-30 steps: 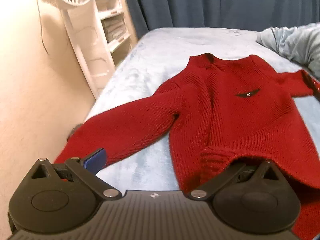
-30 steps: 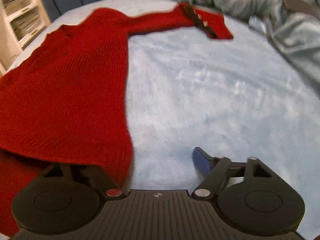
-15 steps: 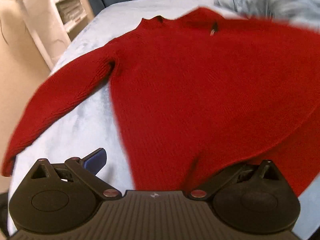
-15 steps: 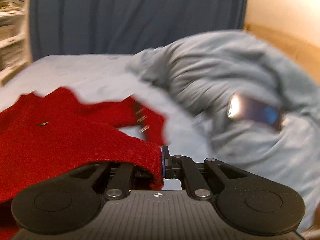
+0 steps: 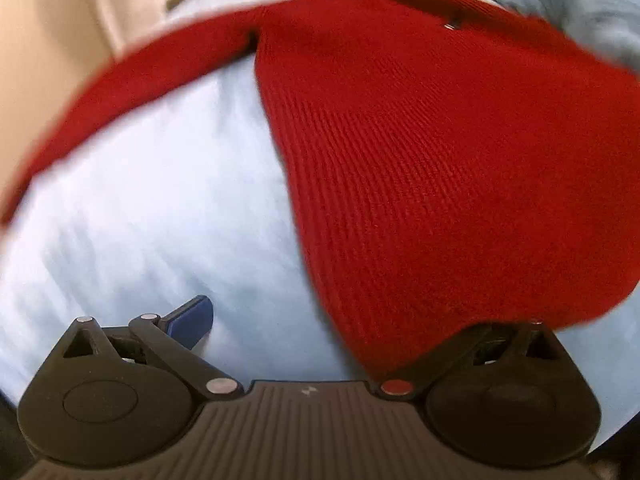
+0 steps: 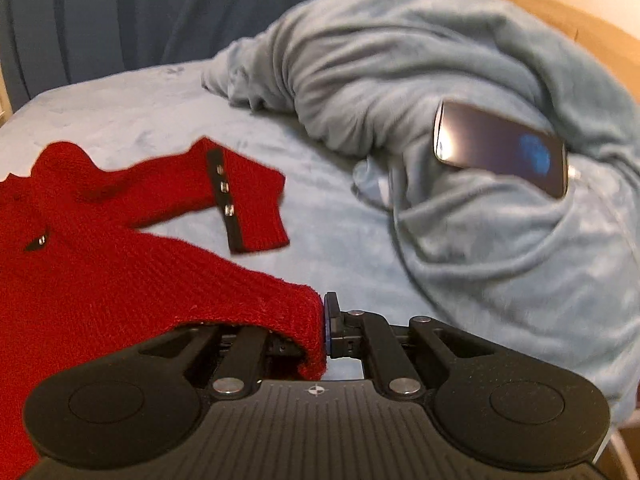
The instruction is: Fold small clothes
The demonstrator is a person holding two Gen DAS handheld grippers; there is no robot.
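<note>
A small red knit sweater [image 5: 420,152] lies on a light blue bed sheet [image 5: 160,216]. In the left wrist view my left gripper [image 5: 340,320] is open; its blue left finger [image 5: 192,316] shows and the sweater's hem drapes over the hidden right finger. The left sleeve [image 5: 132,84] stretches away to the left. In the right wrist view my right gripper [image 6: 322,332] is shut on the sweater's hem corner [image 6: 308,320] and holds it up. The right sleeve with a black buttoned cuff [image 6: 244,196] lies flat beyond it.
A bunched grey-blue blanket [image 6: 460,92] fills the right side of the bed, with a phone [image 6: 500,148] resting on it. A dark blue curtain [image 6: 140,12] hangs behind the bed. A beige wall [image 5: 52,40] runs along the bed's left side.
My right gripper closed on the sweater's hem corner and lifted it. My left gripper stayed open and moved forward over the bed, with the hem still over its right finger.
</note>
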